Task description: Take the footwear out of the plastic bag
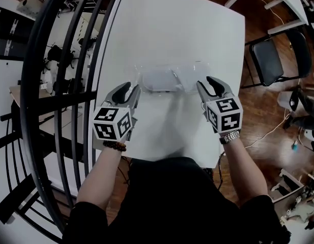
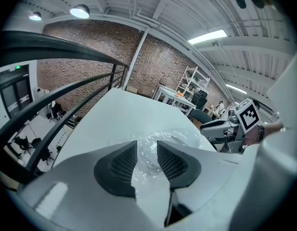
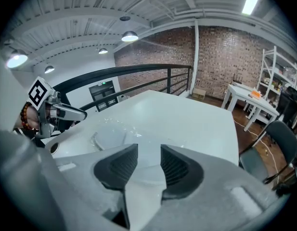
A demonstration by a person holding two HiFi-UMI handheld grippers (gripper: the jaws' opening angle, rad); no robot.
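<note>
Here the plastic bag [image 1: 190, 74] lies on the white table [image 1: 172, 24], the pale footwear [image 1: 159, 80] inside it. The left gripper [image 1: 130, 91] sits at the bag's left end, the right gripper [image 1: 207, 87] at its right end, both released, jaws parted.

Grey left tool [image 1: 131, 89], grey right tool [image 1: 204, 83], black sleeves [image 1: 85, 218].

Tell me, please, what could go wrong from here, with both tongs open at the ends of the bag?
1. The plastic bag is thin and clear. The left tongs, open at its end, might pinch the film and the footwear together and trap it inside.
2. Nothing pins the bag, so it could slide on the smooth table if the right tongs pull.
</note>
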